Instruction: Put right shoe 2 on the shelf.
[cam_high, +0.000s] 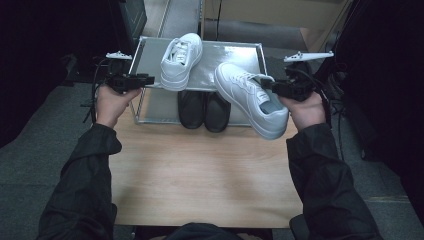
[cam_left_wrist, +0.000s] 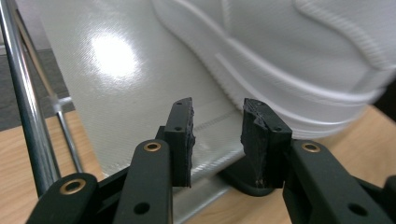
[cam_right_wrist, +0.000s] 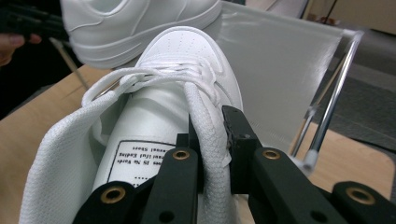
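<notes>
The right gripper is clamped on the collar of a white sneaker — in the right gripper view its jaws pinch the padded side wall just beside the tongue label. The shoe hangs tilted over the front right corner of the rack, toe toward the shelf and heel out over the table; it appears clear of the wood.

A second white sneaker lies on the rack's silvery top shelf, toward the left, toe pointing away from the person. In the right gripper view this sneaker sits just beyond the held shoe's toe.

The left gripper is level at the rack's left edge, just beside that second sneaker's heel end. In the left gripper view its jaws stand partly apart with nothing between them — the pads frame bare shelf fabric, and the sneaker's sole lies close ahead to the right. The rack's chrome post runs down the left of that view.

Under the shelf, a pair of black shoes stands side by side on the table.
</notes>
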